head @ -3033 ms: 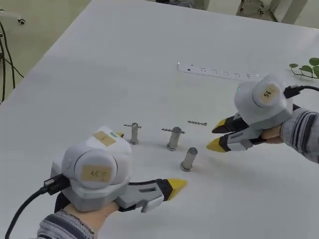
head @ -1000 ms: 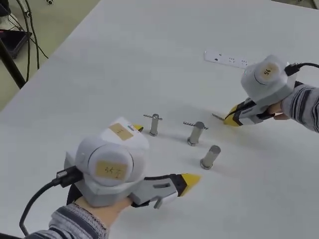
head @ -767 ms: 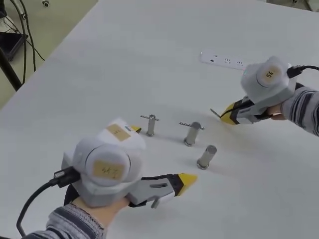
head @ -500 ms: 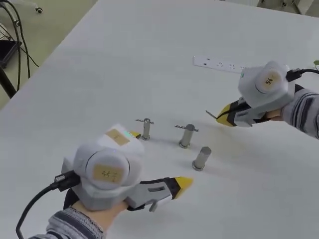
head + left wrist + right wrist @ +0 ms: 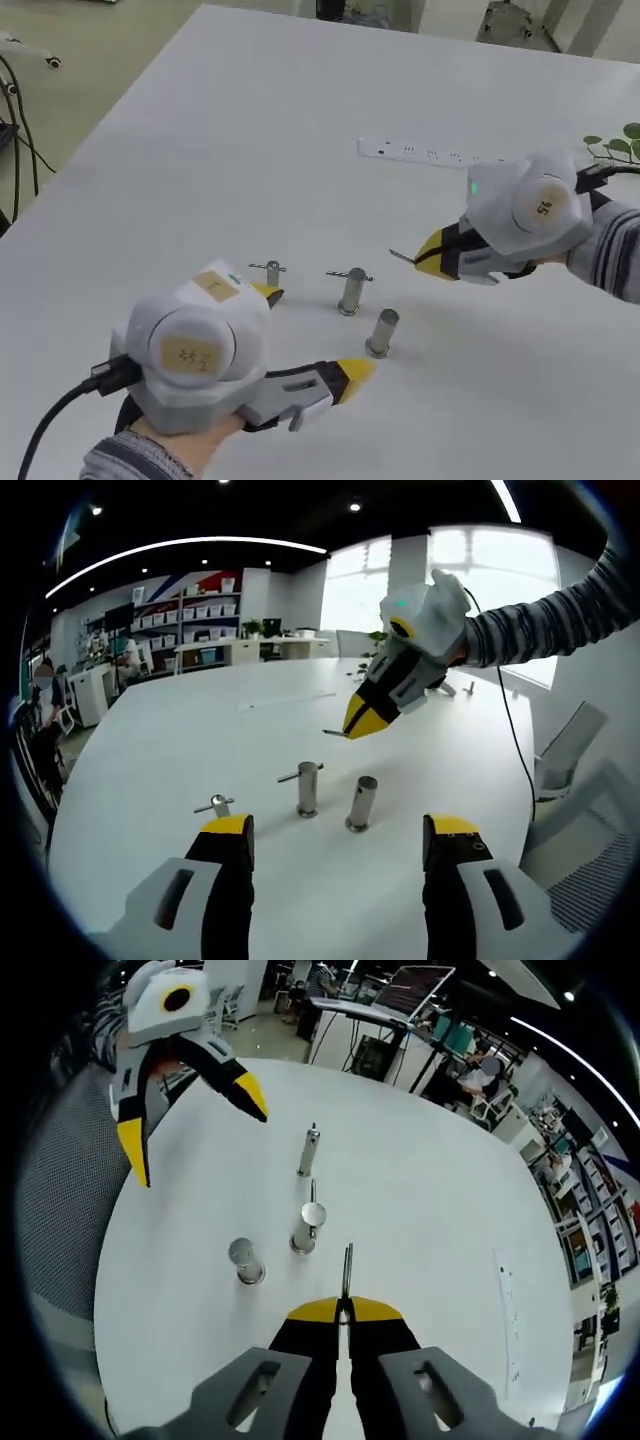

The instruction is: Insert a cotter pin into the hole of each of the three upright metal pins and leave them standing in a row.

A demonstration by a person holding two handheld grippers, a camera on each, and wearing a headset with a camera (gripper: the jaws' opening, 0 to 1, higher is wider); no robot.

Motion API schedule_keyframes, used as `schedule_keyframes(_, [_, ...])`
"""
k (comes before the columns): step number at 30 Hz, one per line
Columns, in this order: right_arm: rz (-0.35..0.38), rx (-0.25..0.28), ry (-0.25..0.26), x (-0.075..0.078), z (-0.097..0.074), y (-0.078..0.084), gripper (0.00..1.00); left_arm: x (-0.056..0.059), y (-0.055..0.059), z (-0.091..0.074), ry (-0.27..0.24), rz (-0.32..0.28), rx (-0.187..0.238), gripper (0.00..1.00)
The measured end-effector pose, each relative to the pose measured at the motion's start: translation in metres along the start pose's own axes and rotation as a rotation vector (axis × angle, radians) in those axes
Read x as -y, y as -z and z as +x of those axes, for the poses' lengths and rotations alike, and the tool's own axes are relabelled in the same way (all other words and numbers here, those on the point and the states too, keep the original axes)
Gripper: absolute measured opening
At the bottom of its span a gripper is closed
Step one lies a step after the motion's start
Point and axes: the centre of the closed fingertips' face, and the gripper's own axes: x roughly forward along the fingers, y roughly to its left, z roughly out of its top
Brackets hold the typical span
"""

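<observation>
On the white table (image 5: 200, 150), three upright metal pins, close together, between the two grippers. Through the hole near the top of the far-left metal pin (image 5: 272, 274), a first cotter pin (image 5: 267, 266), lying crosswise with both ends sticking out. Through the top of the middle metal pin (image 5: 351, 292), a second cotter pin (image 5: 343, 273), seated the same way. In the bare metal pin (image 5: 381, 333), nothing; just beside the middle metal pin and a little nearer the person in the head view, its flat round top plain to see in the right gripper view.

Right gripper (image 5: 428, 257): up off the table, right of the pins, yellow tips pointing left toward them. Jaws pressed together on the held cotter pin (image 5: 400, 256), most of its length jutting forward past the tips. In the right gripper view, aimed roughly at the middle metal pin, apart from it. Behind the gripper, a striped sleeve (image 5: 612, 245).

Left gripper (image 5: 312, 332): low at the near left, gripped by a hand (image 5: 185, 432), a black cable (image 5: 50, 420) trailing behind. Jaws spread wide with nothing between them; one tip just beside the far-left metal pin, the other near the bare metal pin.

Farther back on the table, a white power strip (image 5: 430, 153); at the right edge, green leaves (image 5: 615, 140).
</observation>
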Motion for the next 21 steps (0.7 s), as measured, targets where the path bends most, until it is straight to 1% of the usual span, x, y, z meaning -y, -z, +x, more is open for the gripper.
schedule_keyframes(3, [-0.026,0.005,0.004,-0.009,-0.005,-0.006,0.00,0.003,-0.001,0.000,0.018,-0.008,-0.006,0.62])
schedule_keyframes(6, [-0.055,0.015,0.004,-0.019,-0.009,-0.012,0.00,0.005,-0.005,0.000,0.036,-0.022,-0.001,0.57])
schedule_keyframes(7, [-0.061,0.019,0.003,-0.021,-0.010,-0.014,0.00,0.005,-0.007,0.000,0.042,-0.039,0.001,0.55])
schedule_keyframes(10, [-0.084,0.031,0.003,-0.028,-0.013,-0.019,0.00,0.003,-0.011,0.000,0.045,-0.058,0.006,0.52])
schedule_keyframes(13, [-0.104,0.042,0.003,-0.035,-0.015,-0.023,0.00,0.003,-0.012,0.001,0.051,-0.069,-0.007,0.47])
schedule_keyframes(16, [-0.128,0.052,0.004,-0.042,-0.018,-0.026,0.00,0.005,-0.016,0.001,0.063,-0.108,0.004,0.46])
schedule_keyframes(21, [-0.161,0.066,0.007,-0.055,-0.021,-0.030,0.00,0.010,-0.017,0.002,0.083,-0.163,0.006,0.39])
